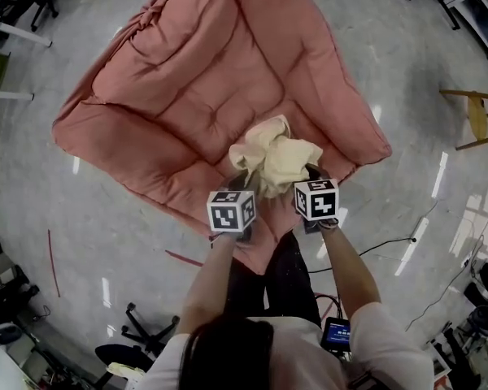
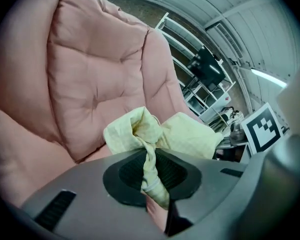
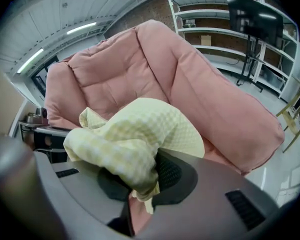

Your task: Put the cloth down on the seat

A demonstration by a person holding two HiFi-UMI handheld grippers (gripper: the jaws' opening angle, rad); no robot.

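Observation:
A crumpled pale yellow checked cloth hangs bunched between my two grippers, above the front part of a big pink padded seat cushion. My left gripper is shut on one twisted end of the cloth, which runs down between its jaws. My right gripper is shut on the other end of the cloth, which bulges over its jaws. The pink seat fills the background of the left gripper view, and the seat also lies behind the cloth in the right gripper view.
The seat lies on a shiny grey floor. A wooden stool stands at the right, office chair bases at the lower left, a black cable by the person's right arm. White shelving stands behind the seat.

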